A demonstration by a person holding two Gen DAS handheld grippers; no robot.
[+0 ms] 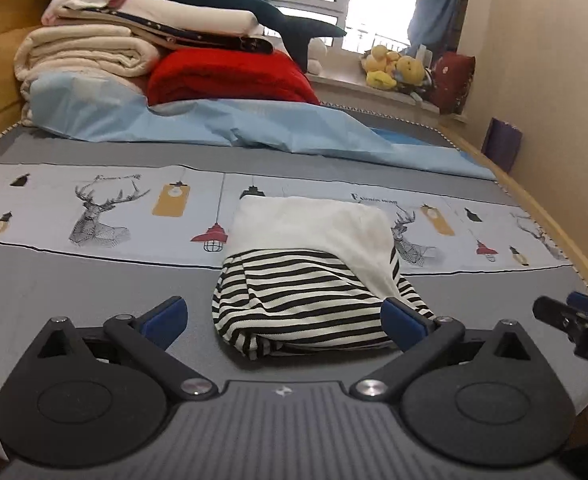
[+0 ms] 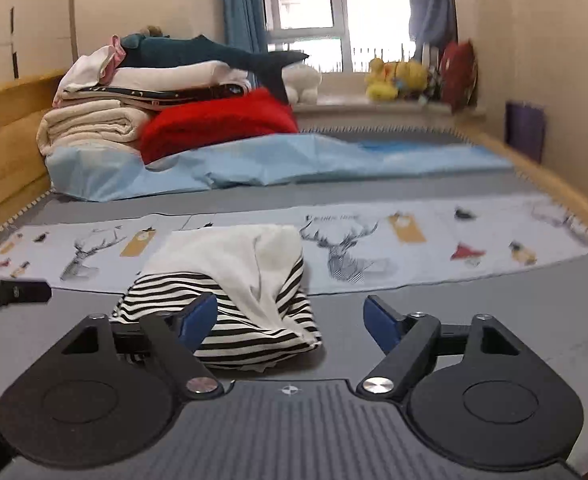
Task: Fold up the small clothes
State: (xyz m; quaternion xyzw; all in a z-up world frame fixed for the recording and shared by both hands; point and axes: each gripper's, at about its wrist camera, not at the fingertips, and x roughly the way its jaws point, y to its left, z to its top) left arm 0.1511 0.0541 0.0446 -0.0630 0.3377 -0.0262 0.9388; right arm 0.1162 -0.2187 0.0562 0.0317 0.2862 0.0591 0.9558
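Note:
A small garment with a white part and a black-and-white striped part (image 1: 306,280) lies folded in a bundle on the grey bed sheet (image 1: 73,296). My left gripper (image 1: 283,318) is open and empty, its blue pads either side of the garment's near edge. In the right wrist view the garment (image 2: 229,280) lies ahead to the left. My right gripper (image 2: 291,320) is open and empty, its left pad in front of the striped part. The right gripper's tip (image 1: 574,320) shows at the right edge of the left wrist view. The left gripper's tip (image 2: 9,292) shows at the left edge of the right wrist view.
A printed deer-pattern strip (image 1: 133,208) crosses the bed behind the garment. A light blue sheet (image 1: 233,124) lies crumpled further back. Folded blankets, a red blanket (image 1: 229,76) and a plush shark are stacked at the headboard. Wooden bed rail (image 1: 554,232) runs on the right.

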